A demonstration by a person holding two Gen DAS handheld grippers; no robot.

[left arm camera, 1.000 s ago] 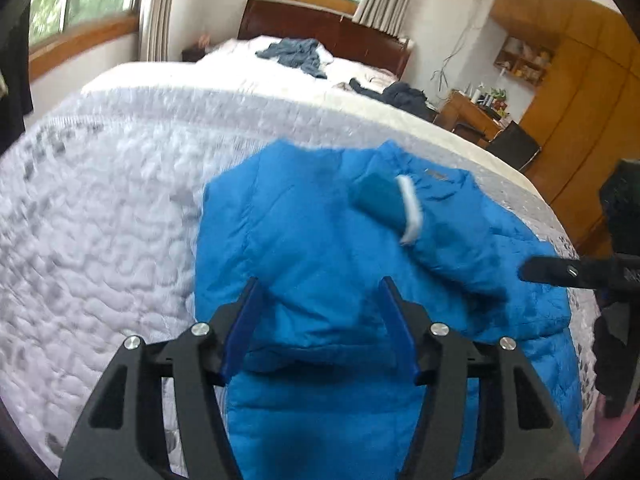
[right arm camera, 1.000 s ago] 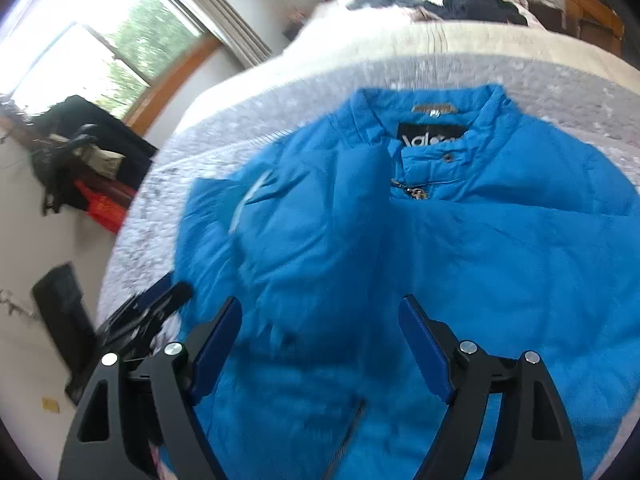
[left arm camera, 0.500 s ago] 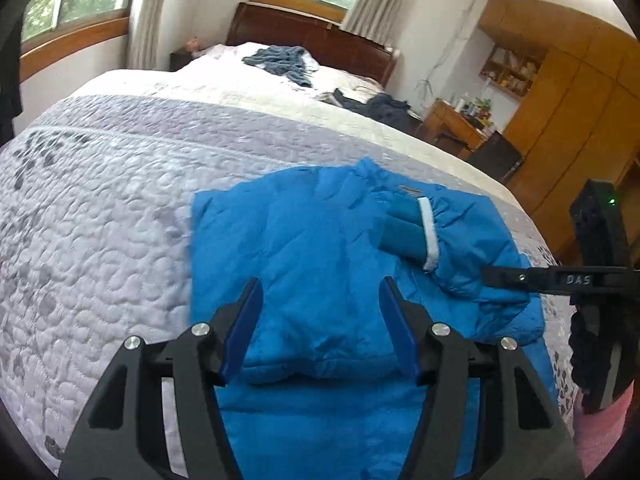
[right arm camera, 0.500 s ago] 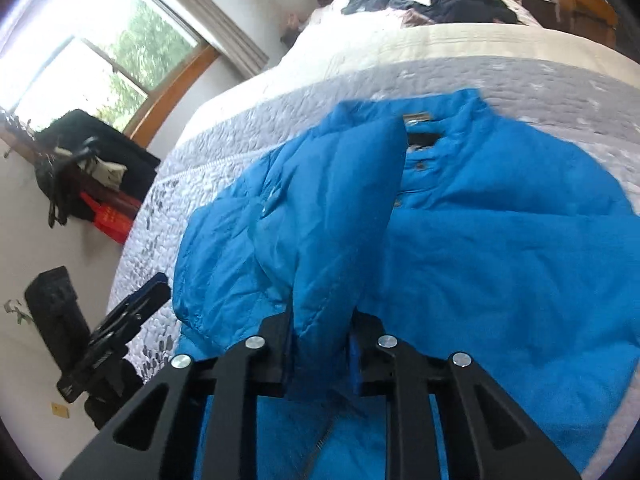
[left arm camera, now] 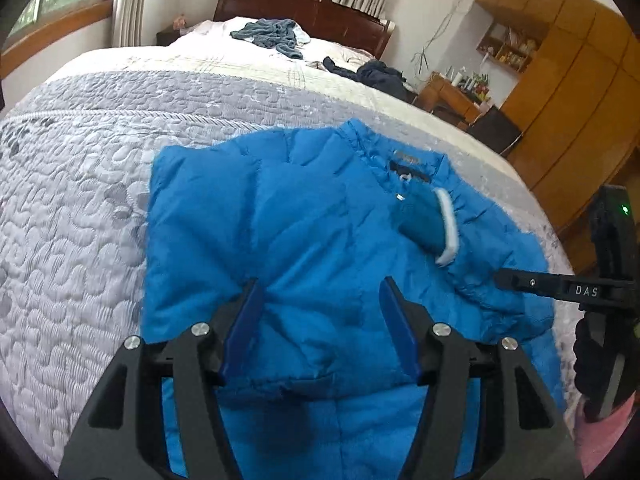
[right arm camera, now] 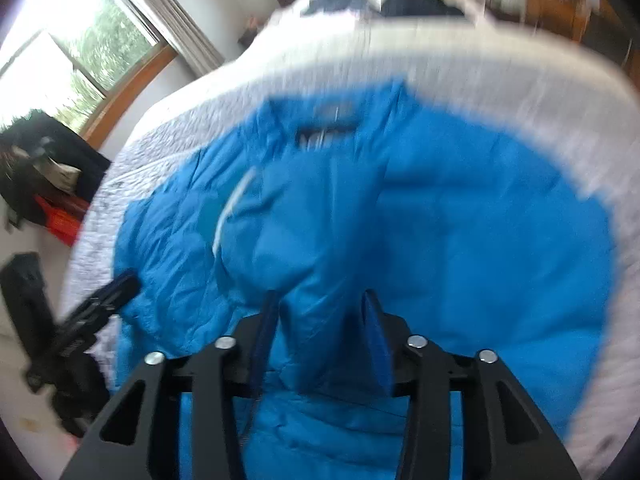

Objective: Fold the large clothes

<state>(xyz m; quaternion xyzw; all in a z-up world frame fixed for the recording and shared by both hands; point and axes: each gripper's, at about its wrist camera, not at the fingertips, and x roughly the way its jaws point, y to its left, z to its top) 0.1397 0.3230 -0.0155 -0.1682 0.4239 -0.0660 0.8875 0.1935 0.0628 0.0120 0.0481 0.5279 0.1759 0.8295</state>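
Note:
A bright blue padded jacket [left arm camera: 300,220] lies flat on the bed, collar and dark label [left arm camera: 408,160] at the far end. One sleeve is folded across its front, the white-edged cuff [left arm camera: 448,224] resting near the collar. My left gripper [left arm camera: 320,320] hovers open just above the lower chest. My right gripper [right arm camera: 320,332] is low over the jacket [right arm camera: 440,220], its jaws partly apart with a ridge of blue fabric between them. That view is motion-blurred. In the left wrist view my right gripper [left arm camera: 516,280] tips against the folded sleeve's edge.
The grey patterned quilt [left arm camera: 72,200] spreads out left of the jacket. Loose clothes [left arm camera: 268,34] and a dark heap [left arm camera: 380,76] lie by the headboard. A desk [left arm camera: 452,96] and a wooden wardrobe [left arm camera: 568,80] stand to the right. Bags [right arm camera: 40,160] sit by the window.
My right gripper shut on the sleeve, carried it across the jacket, and its jaws have now spread apart again. The sleeve cuff now rests near the collar. My left gripper stayed open.

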